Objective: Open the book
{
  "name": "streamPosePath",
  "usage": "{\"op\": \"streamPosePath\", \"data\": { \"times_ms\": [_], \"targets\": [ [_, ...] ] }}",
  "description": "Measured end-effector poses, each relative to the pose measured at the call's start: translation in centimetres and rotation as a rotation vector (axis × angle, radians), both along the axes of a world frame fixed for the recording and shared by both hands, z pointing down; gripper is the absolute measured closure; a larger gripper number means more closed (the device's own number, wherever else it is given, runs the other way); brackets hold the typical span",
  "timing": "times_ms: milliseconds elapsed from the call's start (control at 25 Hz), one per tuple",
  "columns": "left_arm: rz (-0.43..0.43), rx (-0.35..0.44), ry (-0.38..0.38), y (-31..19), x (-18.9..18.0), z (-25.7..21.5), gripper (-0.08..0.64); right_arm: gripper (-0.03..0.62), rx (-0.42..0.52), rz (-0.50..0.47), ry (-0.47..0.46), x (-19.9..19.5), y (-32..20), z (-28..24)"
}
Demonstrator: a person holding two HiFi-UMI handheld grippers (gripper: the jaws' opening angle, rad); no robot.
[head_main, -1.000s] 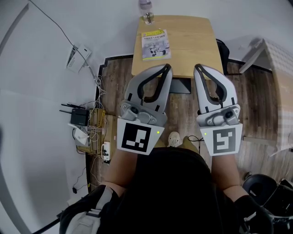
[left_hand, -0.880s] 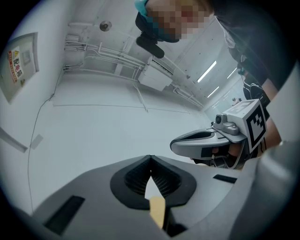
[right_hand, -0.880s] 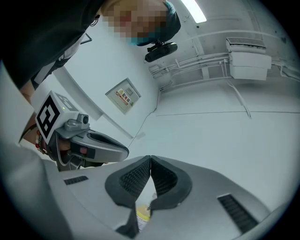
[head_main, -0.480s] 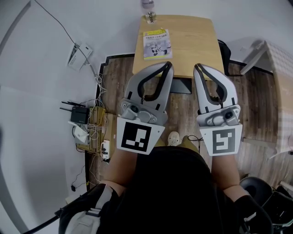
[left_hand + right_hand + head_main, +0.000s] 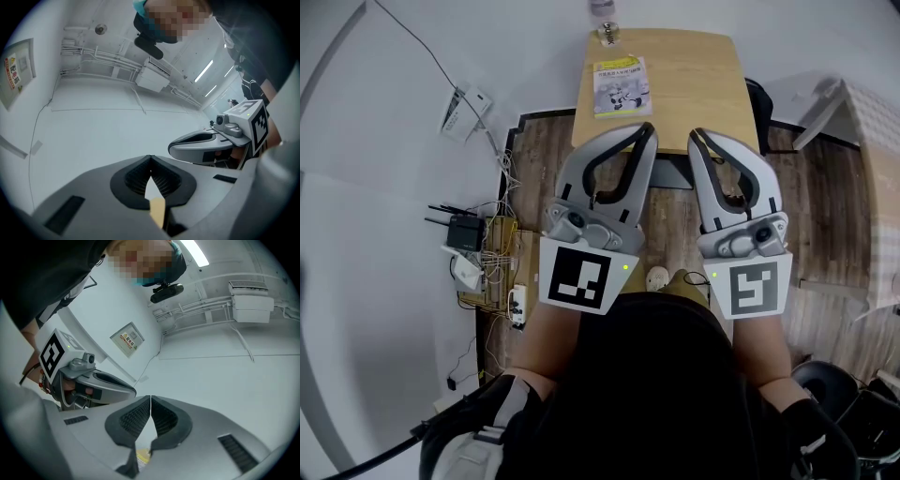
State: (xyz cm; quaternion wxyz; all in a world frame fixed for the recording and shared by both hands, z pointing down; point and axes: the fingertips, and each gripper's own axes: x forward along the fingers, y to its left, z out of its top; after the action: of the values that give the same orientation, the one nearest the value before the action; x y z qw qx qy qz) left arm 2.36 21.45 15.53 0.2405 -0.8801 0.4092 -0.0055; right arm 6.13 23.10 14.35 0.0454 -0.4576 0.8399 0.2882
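A closed book point(image 5: 620, 86) with a yellow-and-white cover lies on the left part of a small wooden table point(image 5: 694, 84), far ahead of me. My left gripper point(image 5: 648, 131) and right gripper point(image 5: 697, 139) are held side by side, short of the table's near edge. Both point slightly upward with jaws shut and nothing between them. In the left gripper view the shut left gripper point(image 5: 150, 158) faces a white wall, with the right gripper point(image 5: 213, 145) at its side. In the right gripper view the shut right gripper point(image 5: 150, 399) likewise faces the wall, beside the left gripper point(image 5: 93, 383).
A bottle point(image 5: 605, 23) stands at the table's far left corner. On the floor at left lie a router point(image 5: 462, 234), a power strip point(image 5: 517, 307) and tangled cables. A black chair point(image 5: 757, 103) stands right of the table, another white table point(image 5: 862, 131) farther right.
The right gripper has drifted slightly left, toward the left gripper. The view has shifted a little, so the table and book sit a bit higher in the picture.
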Motion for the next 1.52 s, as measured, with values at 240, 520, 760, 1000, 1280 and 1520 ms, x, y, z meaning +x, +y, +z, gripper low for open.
{"op": "streamPosePath", "data": {
  "times_ms": [240, 520, 760, 1000, 1280, 1520],
  "targets": [
    [0.004, 0.007, -0.012, 0.8, 0.4, 0.2, 0.554, 0.561, -0.010, 0.002, -0.009, 0.3, 0.6, 0.6],
    [0.003, -0.003, -0.013, 0.7, 0.1, 0.2, 0.554, 0.561, -0.014, -0.003, -0.010, 0.1, 0.6, 0.6],
    [0.003, -0.007, -0.005, 0.3, 0.5, 0.5, 0.554, 0.561, -0.020, 0.000, -0.008, 0.7, 0.0, 0.9],
    [-0.004, -0.012, -0.014, -0.3, 0.4, 0.7, 0.554, 0.561, -0.027, 0.002, -0.020, 1.0, -0.6, 1.0],
    [-0.004, -0.024, -0.012, -0.6, 0.6, 1.2, 0.554, 0.561, -0.035, 0.006, -0.020, 1.3, -1.0, 1.2],
    [0.010, -0.027, -0.055, -1.3, 0.7, 1.8, 0.554, 0.561, -0.041, 0.018, -0.032, 1.3, -2.6, 1.2]
  ]
}}
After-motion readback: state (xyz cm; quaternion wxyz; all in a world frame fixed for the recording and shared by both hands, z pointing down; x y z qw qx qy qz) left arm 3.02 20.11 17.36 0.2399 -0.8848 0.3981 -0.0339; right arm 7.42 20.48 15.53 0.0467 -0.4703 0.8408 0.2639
